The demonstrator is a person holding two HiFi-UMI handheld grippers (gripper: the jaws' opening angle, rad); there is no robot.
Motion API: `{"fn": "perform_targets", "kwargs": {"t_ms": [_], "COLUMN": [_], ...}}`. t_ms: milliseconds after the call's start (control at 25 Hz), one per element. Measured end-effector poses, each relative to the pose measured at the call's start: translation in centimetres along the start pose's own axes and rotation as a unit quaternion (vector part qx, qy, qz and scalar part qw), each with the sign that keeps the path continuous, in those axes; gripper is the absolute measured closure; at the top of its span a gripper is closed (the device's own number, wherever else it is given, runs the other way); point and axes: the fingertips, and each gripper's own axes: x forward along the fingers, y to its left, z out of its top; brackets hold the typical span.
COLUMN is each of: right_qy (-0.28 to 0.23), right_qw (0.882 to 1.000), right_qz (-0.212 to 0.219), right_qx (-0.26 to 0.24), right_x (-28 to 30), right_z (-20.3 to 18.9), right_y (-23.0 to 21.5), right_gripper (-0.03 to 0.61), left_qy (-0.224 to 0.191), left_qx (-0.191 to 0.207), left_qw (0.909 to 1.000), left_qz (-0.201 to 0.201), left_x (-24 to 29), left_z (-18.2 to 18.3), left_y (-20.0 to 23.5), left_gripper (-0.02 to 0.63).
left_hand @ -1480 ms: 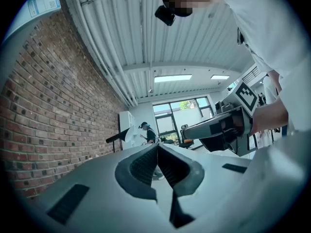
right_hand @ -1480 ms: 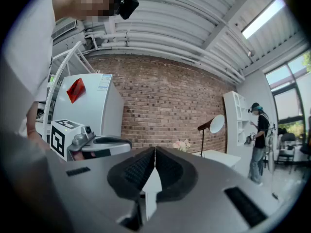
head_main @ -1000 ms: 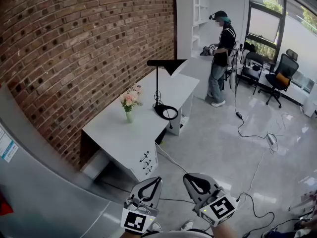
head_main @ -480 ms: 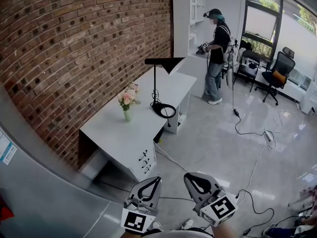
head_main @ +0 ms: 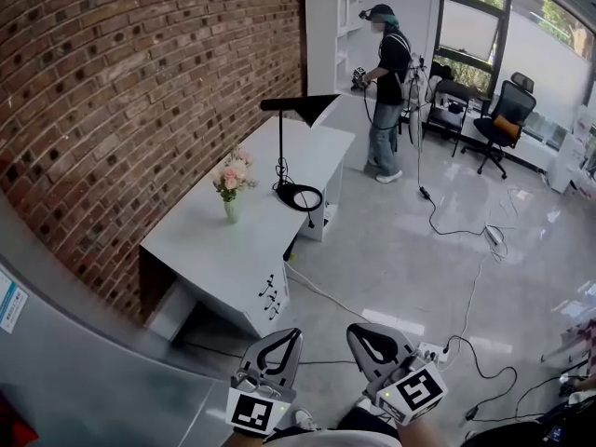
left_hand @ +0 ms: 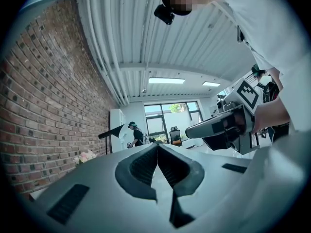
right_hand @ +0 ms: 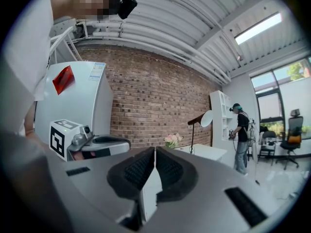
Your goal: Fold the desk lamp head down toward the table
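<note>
As overhead reveals, lamp base (head_main: 282, 194) seems ringed.

Pale grey hand-held grippers, white clothing

The left gripper (head_main: 294, 335) and right gripper (head_main: 356, 331) have smooth light-grey shells and jaws lined with black ribbed pads (left_hand: 145, 167). Each carries a white marker cube (head_main: 419, 389) printed with black squares. The person wears a white top (left_hand: 265, 30).

desk lamp (head_main: 296, 103) stands upright on white desk (head_main: 223, 250), beside flower vase (head_main: 230, 194).
</note>
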Motion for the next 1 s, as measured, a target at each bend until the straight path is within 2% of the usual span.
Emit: {"fn": "perform_targets", "kwargs": {"t_ms": [400, 520, 600, 680, 840, 1000], "right_qy": [0.011, 0.012, 0.012, 0.011, 0.009, 0.007], "right_qw": [1.000, 1.000, 1.000, 1.000, 1.000, 1.000], "right_qz": [-0.021, -0.020, -0.016, -0.012, -0.006, -0.004], "right_qx": [0.003, 0.004, 0.005, 0.005, 0.005, 0.008], "right_x": [0.8, 1.5, 2.1, 2.7, 4.1, 5.9], "right_z": [-0.4, -0.8, -1.1, -1.2, -1.1, -0.9], "right_y": [0.2, -0.6, -1.4, -2.5, -6.1, -10.2], "right_gripper": [0.557, 0.557, 0.557, 0.557, 0.557, 0.557], "left_qy": [-0.003, -0.004, -0.001, 0.000, 0.006, 0.017], "left_qx": [0.005, -0.017, -0.012, 0.005, -0.008, 0.005], "left_qw": [0.9997, 0.9997, 0.9998, 0.9998, 0.9999, 0.9998], "left_qz": [-0.025, -0.019, -0.018, -0.020, -0.003, 0.006], "left_x": [0.2, 1.1, 1.9, 3.1, 6.4, 9.4], "left_z": [-0.9, -1.5, -2.0, -2.2, -2.5, -3.0], "left_y": [0.8, 1.2, 1.4, 1.6, 2.5, 3.5], "left_gripper": [0.606, 0.606, 0.606, 0.606, 0.606, 0.606]}}
